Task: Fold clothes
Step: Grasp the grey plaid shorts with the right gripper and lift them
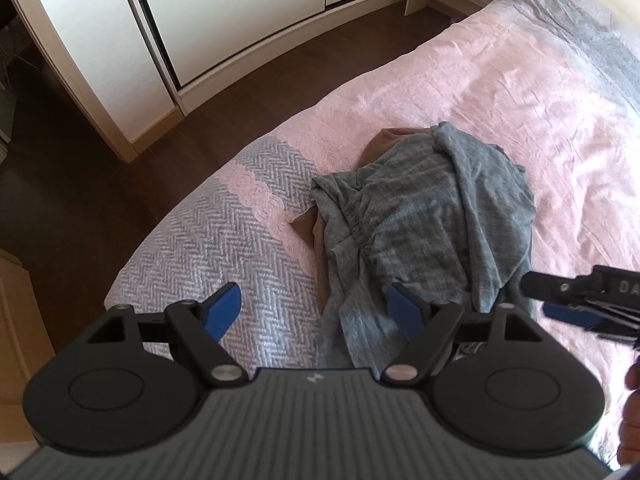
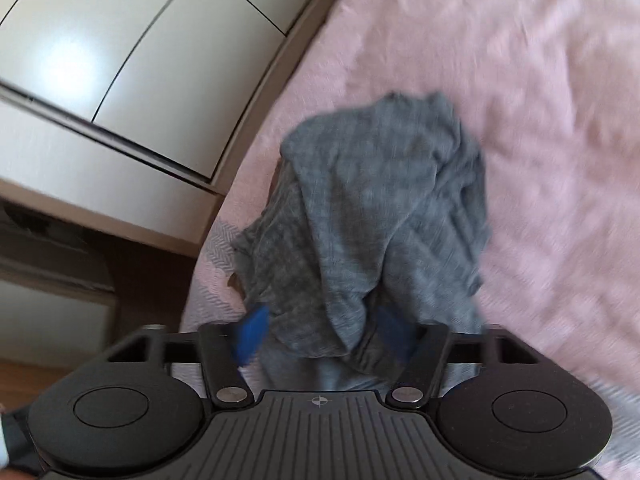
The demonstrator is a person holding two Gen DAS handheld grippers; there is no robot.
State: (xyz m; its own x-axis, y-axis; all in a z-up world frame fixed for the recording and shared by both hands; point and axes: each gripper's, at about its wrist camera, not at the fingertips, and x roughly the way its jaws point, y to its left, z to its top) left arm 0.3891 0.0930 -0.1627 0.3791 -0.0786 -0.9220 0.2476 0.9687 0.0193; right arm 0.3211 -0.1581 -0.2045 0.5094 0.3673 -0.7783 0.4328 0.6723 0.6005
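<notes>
A crumpled grey knit garment lies in a heap on the pink bedspread. A brown garment peeks out from under it. My left gripper hovers open over the near left edge of the heap, its right pad above the grey cloth and its left pad above the bedspread. My right gripper stands with its jaws apart around a fold of the grey garment, and I see no lift in the cloth. In the left wrist view the right gripper reaches in from the right at the heap's edge.
The bed's herringbone grey border runs along its near left edge, with dark wood floor beyond. White wardrobe doors stand past the floor. A hand shows at the right edge. The right wrist view is motion-blurred.
</notes>
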